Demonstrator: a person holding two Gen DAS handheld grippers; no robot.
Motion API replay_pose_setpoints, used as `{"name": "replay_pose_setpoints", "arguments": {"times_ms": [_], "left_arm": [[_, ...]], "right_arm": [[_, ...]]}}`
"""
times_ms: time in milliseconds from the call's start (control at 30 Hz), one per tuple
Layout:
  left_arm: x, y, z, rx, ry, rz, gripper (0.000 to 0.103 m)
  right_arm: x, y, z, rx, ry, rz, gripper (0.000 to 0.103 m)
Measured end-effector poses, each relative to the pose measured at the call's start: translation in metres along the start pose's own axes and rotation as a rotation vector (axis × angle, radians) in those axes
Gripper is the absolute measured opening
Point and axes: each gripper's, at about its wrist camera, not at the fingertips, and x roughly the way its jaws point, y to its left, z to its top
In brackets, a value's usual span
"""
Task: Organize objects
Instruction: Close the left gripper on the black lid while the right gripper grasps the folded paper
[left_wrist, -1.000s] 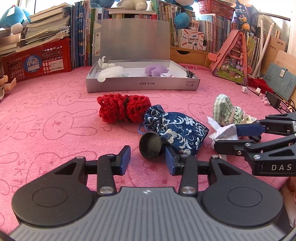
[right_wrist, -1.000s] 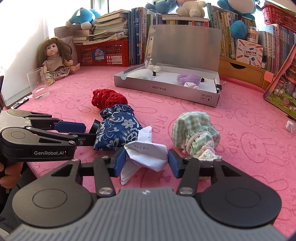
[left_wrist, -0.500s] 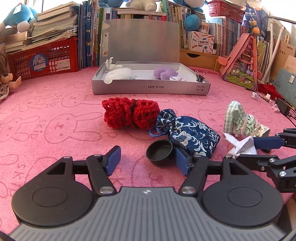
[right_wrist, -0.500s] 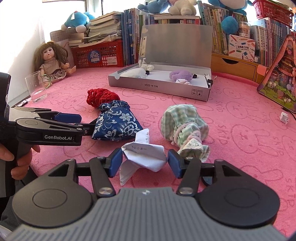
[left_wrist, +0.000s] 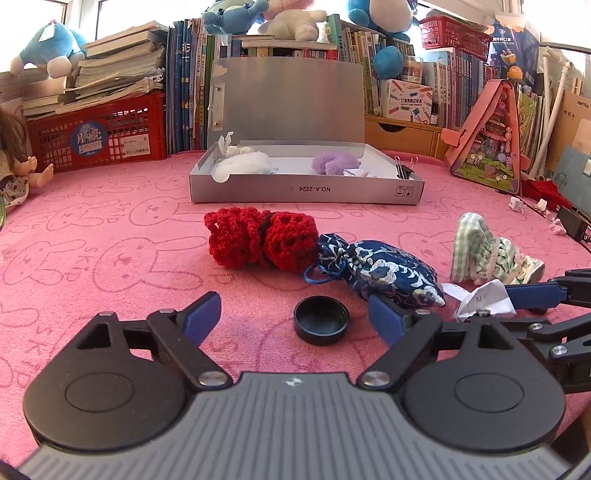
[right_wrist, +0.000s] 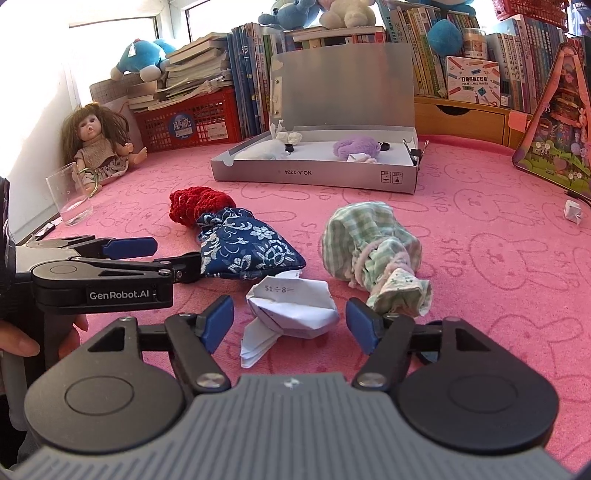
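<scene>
Pink rabbit-print cloth (left_wrist: 110, 240) covers the whole work surface, with shelves of books and plush toys behind. The left gripper (left_wrist: 295, 314) has its fingers spread wide, and a black cap (left_wrist: 321, 325) lies flat on the cloth between them, nearer the right finger, touched by neither; it looks set down there, ready for a fresh grasp. Just past that right finger sits a blue flowered pouch (left_wrist: 380, 275), and beyond it, touching it, a red knitted pouch (left_wrist: 260, 240). The right gripper (right_wrist: 290, 319) is likewise spread, its fingers flanking a crumpled paper (right_wrist: 293, 306) marked with a sum, clear of both pads. Just beyond its right finger lies a green checked pouch (right_wrist: 369, 251), its gathered mouth near the fingertip. Farther ahead of both grippers stands an open grey box (left_wrist: 306, 188) with its lid propped upright, already holding a white item and a purple fluffy one, probably the place where the loose things belong. A doll (right_wrist: 98, 147) and a clear glass (right_wrist: 70, 199) stand far to the left.
</scene>
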Motion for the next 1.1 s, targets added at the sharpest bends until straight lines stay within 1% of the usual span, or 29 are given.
{"name": "replay_pose_setpoints", "arguments": {"times_ms": [133, 233, 300, 433, 533, 667, 800, 900, 967, 1100], "left_arm": [[0.005, -0.004, -0.002, 0.005, 0.034, -0.003, 0.094], [0.006, -0.006, -0.005, 0.003, 0.012, 0.008, 0.097], [0.007, -0.008, -0.005, -0.008, 0.017, 0.020, 0.098], [0.010, -0.013, -0.006, 0.017, 0.020, 0.046, 0.099], [0.011, -0.014, -0.005, 0.018, 0.022, 0.054, 0.100], [0.012, -0.014, -0.003, 0.009, 0.036, 0.058, 0.100], [0.011, -0.010, -0.001, -0.012, 0.042, 0.047, 0.099], [0.011, -0.008, -0.001, -0.017, 0.039, 0.034, 0.098], [0.009, -0.007, -0.001, -0.025, 0.034, 0.026, 0.096], [0.004, -0.004, 0.002, -0.050, 0.032, 0.017, 0.086]], "right_arm": [[0.003, 0.001, 0.000, 0.007, -0.016, -0.034, 0.079], [0.005, 0.001, -0.002, 0.015, -0.032, -0.077, 0.079], [0.006, 0.001, -0.004, 0.024, -0.049, -0.104, 0.080], [0.007, -0.001, -0.008, 0.053, -0.059, -0.122, 0.082], [0.008, 0.001, -0.008, 0.044, -0.069, -0.134, 0.082], [0.007, 0.005, -0.007, 0.031, -0.081, -0.134, 0.081], [0.007, 0.005, -0.004, 0.048, -0.082, -0.103, 0.081], [0.007, 0.007, -0.004, 0.045, -0.079, -0.081, 0.079], [0.007, 0.008, -0.003, 0.042, -0.081, -0.075, 0.078], [0.005, 0.012, 0.001, 0.043, -0.088, -0.055, 0.074]]}}
